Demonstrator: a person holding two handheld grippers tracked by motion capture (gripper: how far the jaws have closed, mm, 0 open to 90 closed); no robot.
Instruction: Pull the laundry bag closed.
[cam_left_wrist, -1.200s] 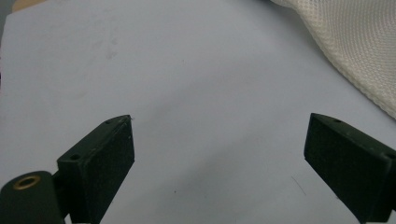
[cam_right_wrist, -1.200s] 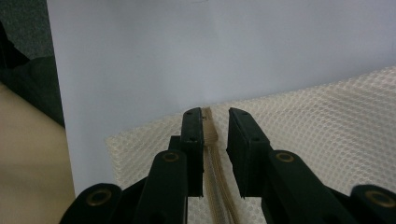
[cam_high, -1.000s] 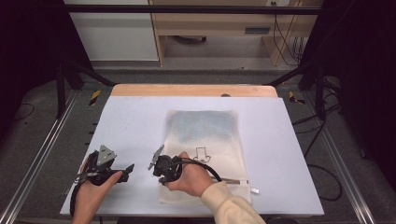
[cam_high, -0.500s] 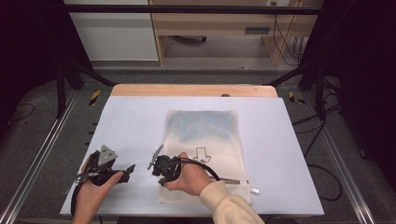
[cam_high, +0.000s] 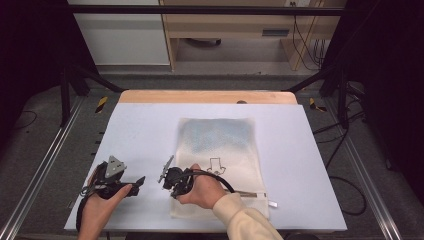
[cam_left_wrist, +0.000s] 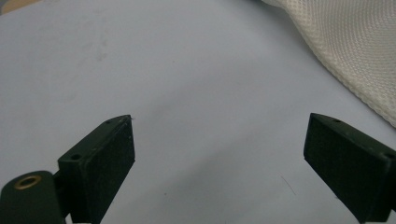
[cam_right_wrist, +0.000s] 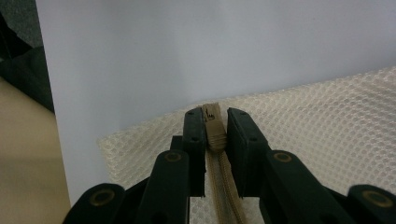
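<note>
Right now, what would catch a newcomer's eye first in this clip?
The cream mesh bag lying flat on the white table, right of centre. At its near left corner the right gripper has its jaws closed on the tan zipper. Left of it, the left gripper stands open over bare table.

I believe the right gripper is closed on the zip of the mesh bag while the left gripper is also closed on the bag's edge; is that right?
Not quite. The right gripper is indeed closed on the zip of the mesh bag, but the left gripper view shows the left gripper open over the bare table, holding nothing.
</note>
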